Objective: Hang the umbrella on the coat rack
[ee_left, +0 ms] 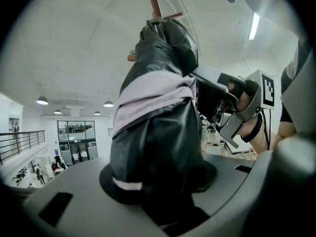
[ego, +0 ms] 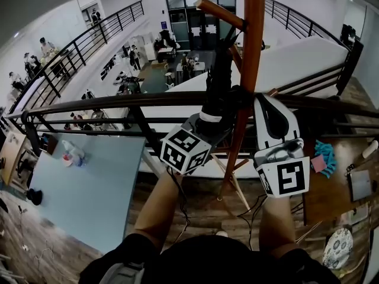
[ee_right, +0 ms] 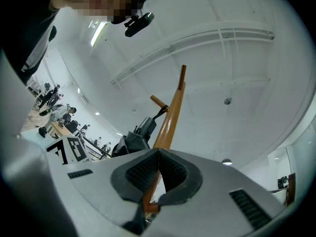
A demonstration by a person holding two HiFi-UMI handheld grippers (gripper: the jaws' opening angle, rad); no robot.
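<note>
A folded black umbrella (ego: 218, 78) with a pale band (ee_left: 153, 95) points up along the brown wooden coat rack pole (ego: 251, 52). My left gripper (ego: 218, 112) is shut on the umbrella's body, which fills the left gripper view between the jaws (ee_left: 163, 181). The umbrella's top end and strap (ee_right: 160, 111) reach the pole just below a slanted peg (ego: 219, 13); whether the strap is over the peg I cannot tell. My right gripper (ego: 269, 108) is shut on the pole (ee_right: 170, 117), which runs between its ribbed pads (ee_right: 143, 174).
A black balcony railing (ego: 118, 102) crosses just behind the rack, with an open hall and people far below. A pale blue table (ego: 89, 182) lies to the lower left and a cluttered desk (ego: 355, 185) to the right. Rack legs (ego: 234, 182) spread near my feet.
</note>
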